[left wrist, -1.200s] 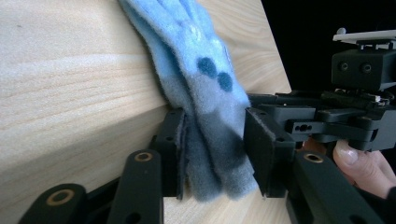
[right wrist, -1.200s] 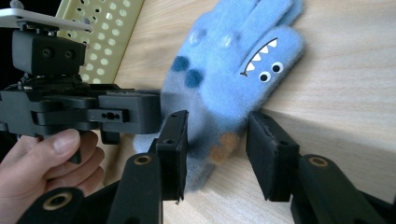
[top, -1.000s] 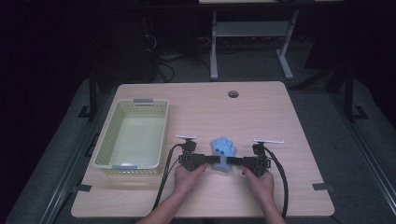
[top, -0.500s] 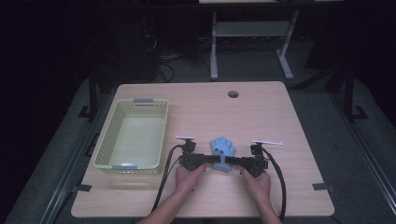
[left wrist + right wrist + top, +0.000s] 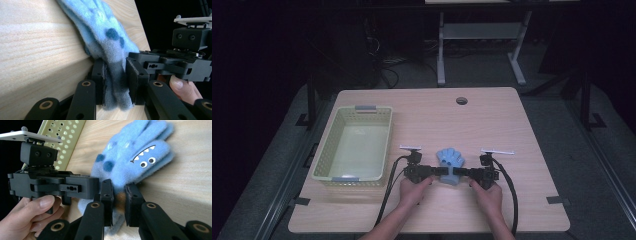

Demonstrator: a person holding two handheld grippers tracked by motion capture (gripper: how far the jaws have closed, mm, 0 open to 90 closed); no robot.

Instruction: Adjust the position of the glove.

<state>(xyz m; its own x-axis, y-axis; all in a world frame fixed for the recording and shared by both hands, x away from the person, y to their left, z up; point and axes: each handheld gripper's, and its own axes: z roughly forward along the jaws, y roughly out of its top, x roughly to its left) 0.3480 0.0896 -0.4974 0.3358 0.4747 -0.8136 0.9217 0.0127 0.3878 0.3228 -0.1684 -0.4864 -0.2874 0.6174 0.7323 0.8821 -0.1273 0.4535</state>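
Observation:
A fuzzy blue glove (image 5: 451, 159) with a monster face (image 5: 145, 160) lies flat on the wooden table, fingers pointing away from the person. My left gripper (image 5: 437, 172) comes at its cuff from the left and my right gripper (image 5: 464, 173) from the right. Both pairs of jaws have just been closing, with the cuff between them. In the left gripper view the pads squeeze the cuff's fabric (image 5: 115, 82). The right gripper view has the cuff (image 5: 119, 200) pinched between its pads too. The grippers' tips nearly meet.
A pale green perforated basket (image 5: 323, 159) stands empty at the table's left. A cable hole (image 5: 461, 100) sits near the far edge. The table's front edge is close behind the hands. A metal stand (image 5: 442, 55) is on the dark floor beyond.
Both grippers' jaws have drawn in on the glove's cuff. The hands and the glove have kept their places.

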